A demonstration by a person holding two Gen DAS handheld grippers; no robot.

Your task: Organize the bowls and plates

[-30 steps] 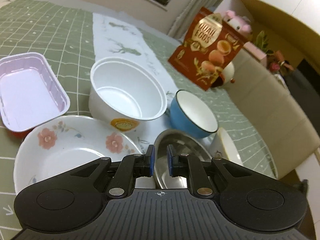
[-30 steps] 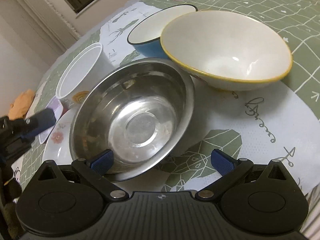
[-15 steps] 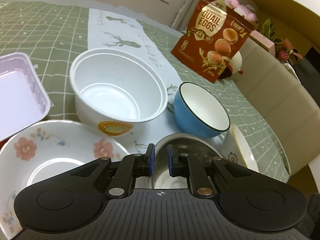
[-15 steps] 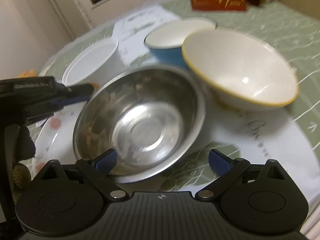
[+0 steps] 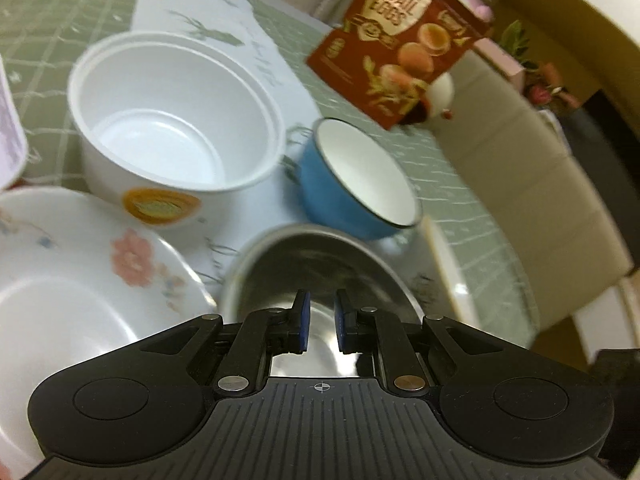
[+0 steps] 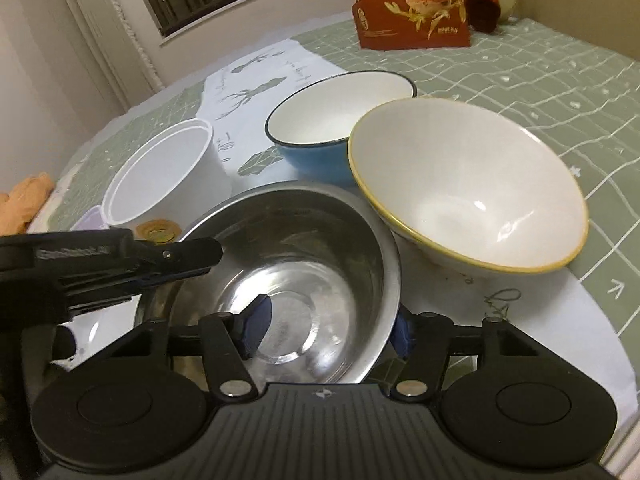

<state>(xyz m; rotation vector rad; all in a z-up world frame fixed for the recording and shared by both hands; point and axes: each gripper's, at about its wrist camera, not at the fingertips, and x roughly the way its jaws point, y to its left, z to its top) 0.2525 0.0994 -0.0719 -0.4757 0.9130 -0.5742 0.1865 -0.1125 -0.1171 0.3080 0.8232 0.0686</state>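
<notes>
Our steel bowl (image 6: 288, 280) sits at the near edge of the table, its left side resting over the rim of the flowered plate (image 5: 80, 280), with the yellow-rimmed white bowl (image 6: 468, 184) touching it on the right and the blue enamel bowl (image 6: 340, 120) just behind. Our right gripper (image 6: 332, 324) straddles the steel bowl's near-right wall, one pad inside and one outside, and its jaws are closing; the pads do not yet look pressed against the metal. We judge this the grasp before lifting the bowl to nest it. To do it well, we should let the pads seat squarely on the thin rim before any lift, since polished steel slips easily. Our left gripper (image 5: 320, 322) is shut on nothing, hovering over the bowl's left rim; we should keep it clear. Lifting straight up avoids dragging the plate or nudging the white plastic tub (image 5: 176, 116) farther left.
</notes>
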